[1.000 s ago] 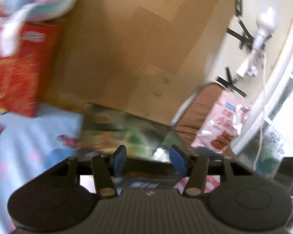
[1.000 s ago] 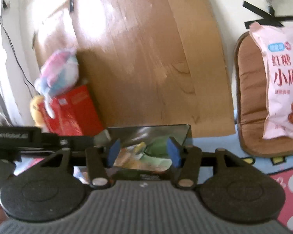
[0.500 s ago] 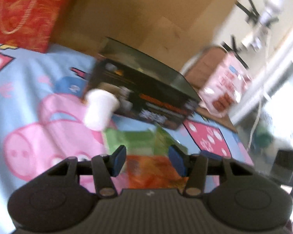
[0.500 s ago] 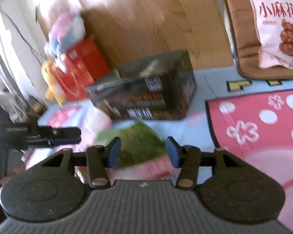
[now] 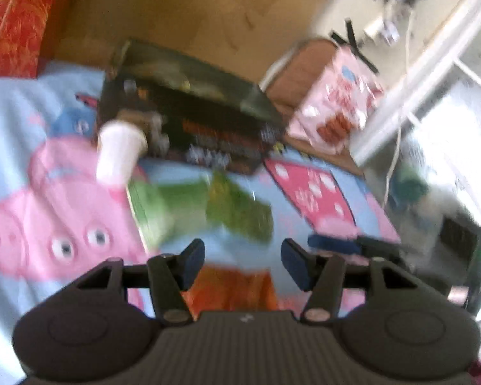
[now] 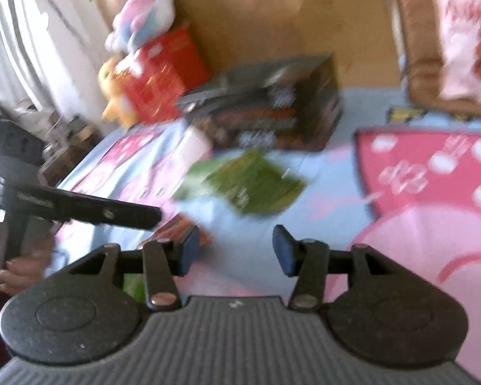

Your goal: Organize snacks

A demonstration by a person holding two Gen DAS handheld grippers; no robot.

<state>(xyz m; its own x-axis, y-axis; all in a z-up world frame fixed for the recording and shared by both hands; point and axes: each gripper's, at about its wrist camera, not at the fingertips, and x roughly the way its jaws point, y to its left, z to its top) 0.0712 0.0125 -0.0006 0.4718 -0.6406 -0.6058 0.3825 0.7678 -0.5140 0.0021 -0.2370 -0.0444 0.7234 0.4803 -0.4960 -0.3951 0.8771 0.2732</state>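
Below both grippers now, green packets (image 5: 237,211).

Both views are being taken from low over a cartoon pig play mat (image 5: 22,211), angled forward and down along the fingers. The left wrist view is being aimed across the mat toward a dark box (image 5: 189,122) standing against a cardboard sheet (image 5: 176,9), with a bright window at its right edge. The right wrist view is being aimed at the same dark box (image 6: 266,109) from further right. Also being shared: green snack packets (image 5: 237,208) (image 6: 253,183), a white cup (image 5: 118,150) (image 6: 192,147), a pink snack bag (image 5: 336,106) (image 6: 465,32). The left gripper (image 6: 80,208) is being caught at the right view's left edge. Both views are blurred.
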